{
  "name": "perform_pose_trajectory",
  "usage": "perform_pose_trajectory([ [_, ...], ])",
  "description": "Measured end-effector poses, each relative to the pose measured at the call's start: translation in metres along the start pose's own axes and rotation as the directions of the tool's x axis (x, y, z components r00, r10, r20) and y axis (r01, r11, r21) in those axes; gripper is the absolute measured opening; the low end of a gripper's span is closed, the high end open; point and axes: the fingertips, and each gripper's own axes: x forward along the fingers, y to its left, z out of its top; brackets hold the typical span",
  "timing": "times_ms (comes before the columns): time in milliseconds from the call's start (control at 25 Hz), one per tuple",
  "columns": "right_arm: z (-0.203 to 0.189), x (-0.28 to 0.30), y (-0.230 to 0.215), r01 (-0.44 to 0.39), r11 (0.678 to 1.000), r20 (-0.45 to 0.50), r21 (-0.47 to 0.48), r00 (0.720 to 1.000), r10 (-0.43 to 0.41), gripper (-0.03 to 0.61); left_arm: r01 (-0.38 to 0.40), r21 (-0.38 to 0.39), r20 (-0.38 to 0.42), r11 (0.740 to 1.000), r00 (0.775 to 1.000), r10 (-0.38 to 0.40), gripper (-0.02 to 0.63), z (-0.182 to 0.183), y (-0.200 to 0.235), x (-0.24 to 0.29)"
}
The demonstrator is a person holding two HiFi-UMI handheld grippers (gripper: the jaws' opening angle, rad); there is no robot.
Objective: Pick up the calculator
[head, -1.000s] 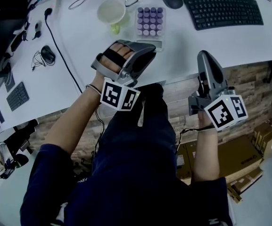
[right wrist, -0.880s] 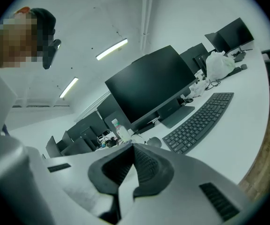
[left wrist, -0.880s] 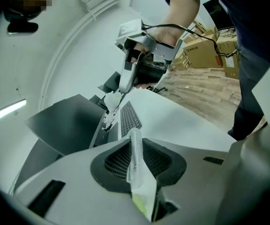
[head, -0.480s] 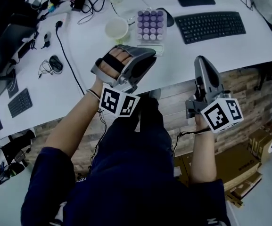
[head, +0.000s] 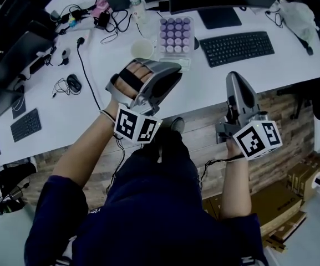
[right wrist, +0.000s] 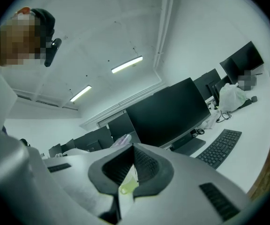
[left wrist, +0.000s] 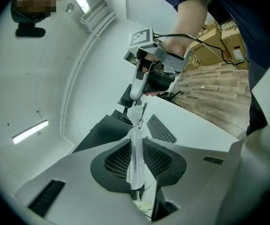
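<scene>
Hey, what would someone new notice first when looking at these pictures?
Two grey handheld grippers with black-and-white marker cubes, the left gripper and right gripper, are held at the near edge of a white desk. Beyond the left one lies the white calculator with round purple keys, beside a black keyboard.

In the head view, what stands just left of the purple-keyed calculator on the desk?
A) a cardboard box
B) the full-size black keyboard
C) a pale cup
C: the pale cup stands right beside the calculator on its left, while the full-size black keyboard lies to its right.
</scene>
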Motion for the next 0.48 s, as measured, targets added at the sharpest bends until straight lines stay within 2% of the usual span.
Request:
perform_pose_trajectory([
  [480,0.051,-0.01,0.041,-0.052,0.996,0.079,-0.07,0.995,0.057,0.003,-0.13,0.041,0.047,0.991,0.991,0.128,0.092,0.032,0.068,-0.029],
])
